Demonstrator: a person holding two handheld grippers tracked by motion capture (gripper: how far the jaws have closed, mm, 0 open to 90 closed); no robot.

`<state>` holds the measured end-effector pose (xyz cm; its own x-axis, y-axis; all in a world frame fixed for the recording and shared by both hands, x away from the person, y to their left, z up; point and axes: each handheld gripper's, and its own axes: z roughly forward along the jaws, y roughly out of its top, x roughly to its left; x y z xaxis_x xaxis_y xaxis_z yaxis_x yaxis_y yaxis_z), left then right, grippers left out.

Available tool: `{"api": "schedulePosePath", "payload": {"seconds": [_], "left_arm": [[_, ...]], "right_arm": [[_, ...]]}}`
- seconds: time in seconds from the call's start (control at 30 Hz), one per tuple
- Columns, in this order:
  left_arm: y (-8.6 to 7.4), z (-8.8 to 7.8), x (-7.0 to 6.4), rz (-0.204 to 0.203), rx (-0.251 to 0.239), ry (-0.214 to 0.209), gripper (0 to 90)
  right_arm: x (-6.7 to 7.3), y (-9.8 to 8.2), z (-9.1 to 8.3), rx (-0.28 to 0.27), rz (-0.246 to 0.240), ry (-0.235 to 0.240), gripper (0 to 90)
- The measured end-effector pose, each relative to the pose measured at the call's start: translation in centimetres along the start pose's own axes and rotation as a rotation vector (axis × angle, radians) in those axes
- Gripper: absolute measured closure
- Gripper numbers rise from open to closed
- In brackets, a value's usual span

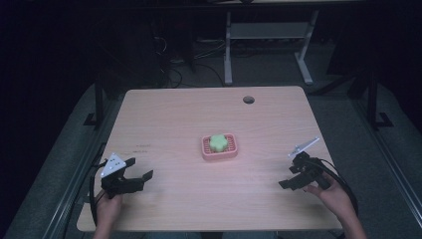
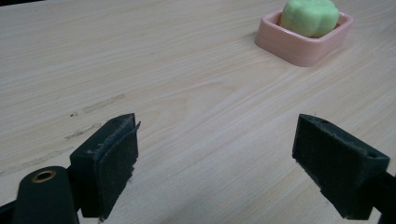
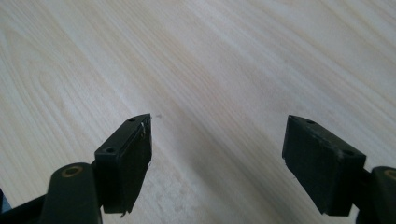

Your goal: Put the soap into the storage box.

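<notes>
Both hand-held grippers, left point(image 1: 140, 168) and right point(image 1: 290, 170), gape empty; green soap point(image 1: 217, 142) sits in pink dish point(image 1: 219, 154)

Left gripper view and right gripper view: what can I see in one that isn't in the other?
The left gripper view has the pink dish with the green soap sitting in it, far off at the upper right, plus some dark scuff marks on the wood. The right gripper view has nothing but bare, pale wood grain ahead of its jaws. Both share the wooden table and a pair of black jaws standing wide apart, holding nothing.
</notes>
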<state>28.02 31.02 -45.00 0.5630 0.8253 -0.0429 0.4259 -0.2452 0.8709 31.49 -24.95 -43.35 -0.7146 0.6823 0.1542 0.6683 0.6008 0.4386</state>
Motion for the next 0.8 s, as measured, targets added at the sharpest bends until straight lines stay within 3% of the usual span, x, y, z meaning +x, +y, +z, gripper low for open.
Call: {"api": "schedulePosePath", "payload": {"seconds": [0.5,0.67,0.8], "left_arm": [[0.0,0.1,0.0,0.001,0.001,-0.004,14.1],[0.0,0.1,-0.1,0.006,0.006,-0.002,14.1],[0.0,0.3,-0.1,0.013,0.012,-0.001,14.1]], "right_arm": [[1.0,-3.0,0.4,-0.053,0.022,-0.013,24.0],[1.7,-3.9,0.3,-0.111,0.030,-0.010,24.0],[2.4,-4.8,0.3,-0.122,0.033,-0.043,22.5]]}}
